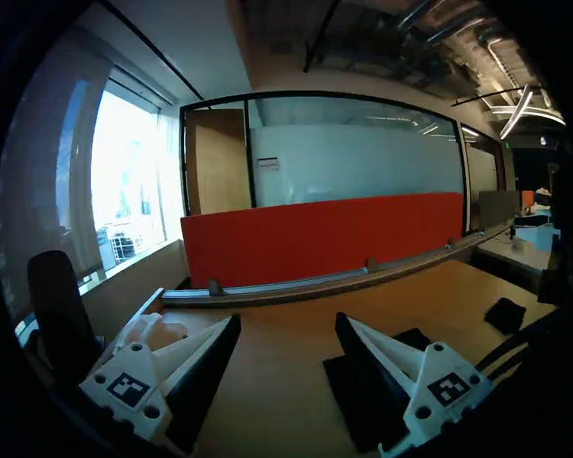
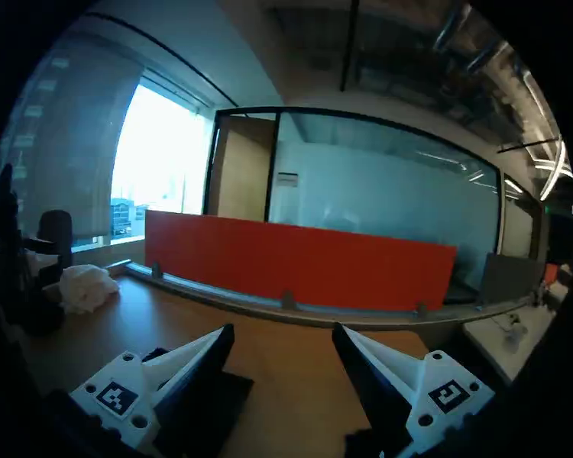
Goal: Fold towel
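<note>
- Left claw [image 1: 286, 319]: fingers spread wide, nothing between them, above the wooden table [image 1: 454, 286].
- Right claw [image 2: 283, 328]: likewise wide apart and empty.
- Towel [image 1: 155, 330]: a white crumpled heap on the table, just behind the left claw's left finger; in the right gripper view it lies far to the left.
- Dark flat cloth [image 1: 363, 382]: on the table beneath the left claw's right finger.

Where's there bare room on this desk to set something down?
Free: the middle of the desk, bare wood between the white towel at left and the black pads at right, back to the red divider. Crowded: the right side, with pads and a dark cloth.
</note>
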`<action>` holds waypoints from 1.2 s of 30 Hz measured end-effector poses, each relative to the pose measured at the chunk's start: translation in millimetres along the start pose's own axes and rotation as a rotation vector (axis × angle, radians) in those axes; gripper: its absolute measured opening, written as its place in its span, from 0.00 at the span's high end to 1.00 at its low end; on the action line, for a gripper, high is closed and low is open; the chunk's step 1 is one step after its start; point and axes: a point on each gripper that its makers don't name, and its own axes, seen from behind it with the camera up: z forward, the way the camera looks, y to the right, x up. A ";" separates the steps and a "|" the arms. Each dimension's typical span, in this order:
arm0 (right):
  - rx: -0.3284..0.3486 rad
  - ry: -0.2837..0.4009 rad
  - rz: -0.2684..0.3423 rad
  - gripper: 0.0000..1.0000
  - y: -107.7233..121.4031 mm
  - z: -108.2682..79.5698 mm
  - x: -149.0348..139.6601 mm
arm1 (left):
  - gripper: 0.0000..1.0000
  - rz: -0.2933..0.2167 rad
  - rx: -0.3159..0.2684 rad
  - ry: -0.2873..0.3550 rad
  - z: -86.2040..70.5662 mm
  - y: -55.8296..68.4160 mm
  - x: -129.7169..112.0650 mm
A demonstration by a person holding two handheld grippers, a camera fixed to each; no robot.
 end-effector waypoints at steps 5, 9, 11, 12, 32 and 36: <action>0.052 -0.038 -0.043 0.01 -13.0 3.3 -6.2 | 0.08 0.009 -0.046 -0.030 -1.2 11.2 -6.4; 0.096 -0.076 -0.067 0.01 -26.4 5.1 -15.3 | 0.08 0.010 -0.079 -0.056 -1.1 18.9 -16.6; 0.116 -0.096 -0.076 0.01 -33.3 6.1 -21.6 | 0.08 0.015 -0.094 -0.070 -0.8 22.5 -23.0; 0.124 -0.106 -0.080 0.01 -36.5 6.7 -25.2 | 0.08 0.016 -0.100 -0.076 -0.4 24.0 -26.4; 0.266 -0.307 -0.135 0.00 -77.0 9.9 -129.8 | 0.08 0.039 -0.201 -0.236 8.2 62.6 -113.8; 0.287 -0.339 -0.145 0.00 -82.0 10.5 -150.2 | 0.08 0.050 -0.219 -0.273 8.8 69.6 -133.3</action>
